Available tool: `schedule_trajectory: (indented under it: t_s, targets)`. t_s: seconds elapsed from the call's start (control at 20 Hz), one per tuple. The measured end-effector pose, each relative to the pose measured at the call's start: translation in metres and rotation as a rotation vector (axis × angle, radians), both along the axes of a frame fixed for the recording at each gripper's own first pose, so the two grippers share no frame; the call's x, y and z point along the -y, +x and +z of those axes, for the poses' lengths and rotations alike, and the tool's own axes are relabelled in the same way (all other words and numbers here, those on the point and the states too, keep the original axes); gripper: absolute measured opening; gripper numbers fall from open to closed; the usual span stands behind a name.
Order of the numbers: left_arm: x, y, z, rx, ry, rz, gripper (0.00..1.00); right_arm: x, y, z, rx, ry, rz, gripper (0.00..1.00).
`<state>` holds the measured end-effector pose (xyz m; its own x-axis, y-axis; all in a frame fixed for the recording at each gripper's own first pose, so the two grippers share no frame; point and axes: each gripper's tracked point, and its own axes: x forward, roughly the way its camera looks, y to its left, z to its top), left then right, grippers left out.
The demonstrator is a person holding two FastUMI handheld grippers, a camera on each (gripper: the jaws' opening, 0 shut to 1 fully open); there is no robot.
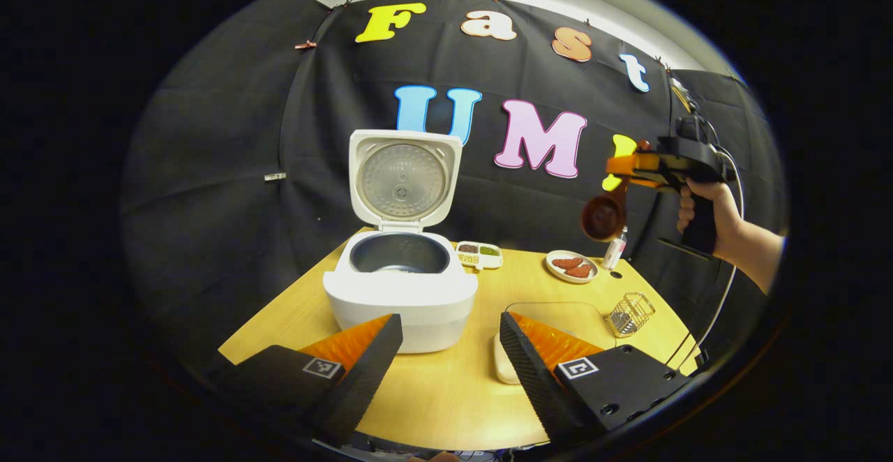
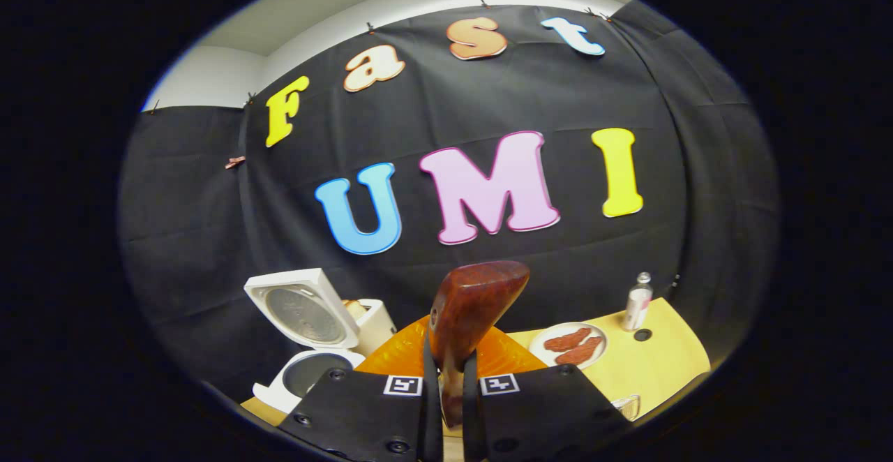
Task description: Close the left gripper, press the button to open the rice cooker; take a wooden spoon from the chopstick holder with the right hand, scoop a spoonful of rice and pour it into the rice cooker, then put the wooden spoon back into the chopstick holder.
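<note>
- the rice cooker point(image 1: 401, 287) stands on the yellow wooden surface point(image 1: 446, 392) with its lid point(image 1: 404, 179) swung fully up; the grey inner pot point(image 1: 399, 252) is exposed, and i cannot tell whether anything lies in it.
- the left gripper point(image 1: 450, 364) hovers low in front of the cooker, its fingers spread wide apart with nothing between them; a square black-and-white marker sits on each finger base.
- the right gripper point(image 2: 450, 385) is clamped on the handle of the wooden spoon point(image 2: 471, 322), both fingers pressing on it; the spoon's reddish-brown bowl rises above the fingers against the black cloth wall.
- in the left gripper view the right gripper point(image 1: 628, 169) is seen held high above the right side of the surface by a hand point(image 1: 704, 214), with the wooden spoon point(image 1: 605, 216) hanging bowl-down from it, well above the things below.
- the wire chopstick holder point(image 1: 629, 314) sits near the right edge of the surface, well below the spoon.
- a clear shallow container point(image 1: 558, 315) lies between the cooker and the chopstick holder; its contents are mostly hidden behind the left gripper's finger.
- behind it stand a small divided dish of grains point(image 1: 479, 254), a white plate of reddish food point(image 1: 572, 265) and a small bottle point(image 1: 614, 249) with a label too small to read.
- no brand or legible writing shows on the cooker.
</note>
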<state>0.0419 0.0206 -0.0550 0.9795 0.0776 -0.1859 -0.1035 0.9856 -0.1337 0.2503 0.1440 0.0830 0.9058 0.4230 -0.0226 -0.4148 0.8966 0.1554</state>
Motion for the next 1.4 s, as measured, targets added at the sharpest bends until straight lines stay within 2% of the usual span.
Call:
schedule_trajectory:
  t_s: [0.4,0.7,0.8,1.1,1.4]
  targets:
    - [0.025,0.043,0.019,0.009,-0.007,0.052,0.96,0.134,0.037,-0.043,-0.092,0.004,-0.155,0.16]
    - [0.036,0.057,0.021,-0.006,0.01,0.1,0.96,0.199,0.057,-0.096,-0.192,0.014,-0.255,0.16]
    - [0.043,0.061,0.019,-0.019,0.014,0.104,0.96,0.222,0.065,-0.117,-0.228,0.034,-0.317,0.15]
    - [0.064,0.068,0.02,-0.046,0.048,0.084,0.96,0.251,0.055,-0.185,-0.362,0.118,-0.391,0.16]
    - [0.07,0.081,0.025,-0.059,0.094,0.064,0.96,0.243,0.055,-0.234,-0.441,0.153,-0.425,0.16]
